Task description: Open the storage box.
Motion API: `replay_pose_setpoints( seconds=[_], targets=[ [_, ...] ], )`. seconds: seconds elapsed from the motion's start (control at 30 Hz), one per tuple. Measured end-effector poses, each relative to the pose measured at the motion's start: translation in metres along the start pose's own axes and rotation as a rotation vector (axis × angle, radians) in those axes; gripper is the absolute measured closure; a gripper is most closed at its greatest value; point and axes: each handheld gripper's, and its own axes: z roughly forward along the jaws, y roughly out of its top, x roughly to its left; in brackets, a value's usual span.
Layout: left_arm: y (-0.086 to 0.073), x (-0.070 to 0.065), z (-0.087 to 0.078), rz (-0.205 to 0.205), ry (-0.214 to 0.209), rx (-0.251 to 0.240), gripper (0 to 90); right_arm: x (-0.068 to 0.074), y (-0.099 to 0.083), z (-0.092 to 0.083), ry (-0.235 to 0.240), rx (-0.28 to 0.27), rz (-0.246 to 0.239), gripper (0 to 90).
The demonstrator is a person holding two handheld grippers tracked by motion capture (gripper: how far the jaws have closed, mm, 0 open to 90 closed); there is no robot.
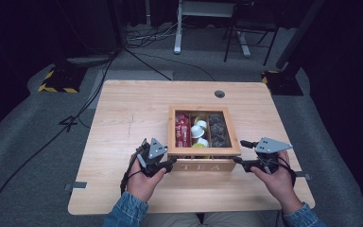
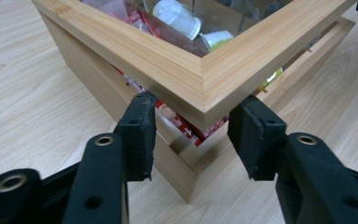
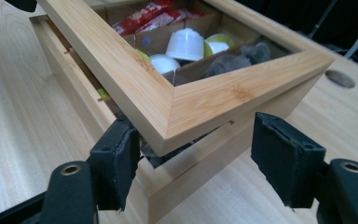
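The tea box (image 1: 203,142) stands on the counter (image 1: 123,118), right of centre and toward the near edge. Its lid (image 2: 200,74), a wooden frame around a clear pane, is raised off the box at the near side, leaving a gap above the base.

Left tool (image 1: 163,163): at the lid's near left corner. In the left gripper view the jaws straddle that corner, both pads at the frame's lower edge; whether they press on it cannot be told.

Right tool (image 1: 240,151): at the lid's near right corner. In the right gripper view one pad sits under the frame edge, and the other stands clear of the wood, so the jaws are open.

Handling judgement:
- The lid is stiff and probably light, but the pane may be fragile; take hold on the wooden frame, not the pane.
- The smooth wood may slip on the pads; support each near corner from below.
- Lift both corners evenly, since uneven force could twist the lid.
- The base appears heavier, loaded with red sachets (image 1: 182,128), white pods (image 1: 199,128) and dark items (image 1: 219,130), and should stay put.
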Motion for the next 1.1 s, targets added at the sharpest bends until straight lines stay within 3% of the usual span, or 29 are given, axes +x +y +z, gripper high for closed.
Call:
replay_pose_setpoints(
  seconds=[0.17, 0.5, 0.93, 1.1],
  targets=[
    [0.01, 0.005, -0.006, 0.007, 0.013, -0.024, 47.3, -0.002, 0.012, -0.003, -0.028, -0.036, -0.032, 32.8],
    [0.025, 0.013, -0.01, 0.017, 0.067, -0.068, 44.6, -0.008, 0.033, -0.005, -0.058, -0.05, -0.085, 34.5],
    [0.051, 0.024, -0.01, 0.047, 0.071, -0.119, 42.2, -0.02, 0.051, -0.009, -0.059, -0.127, -0.029, 39.8],
    [0.055, 0.028, -0.008, 0.035, 0.077, -0.141, 40.3, -0.023, 0.06, -0.009, -0.067, -0.133, -0.05, 43.8]
  ],
)
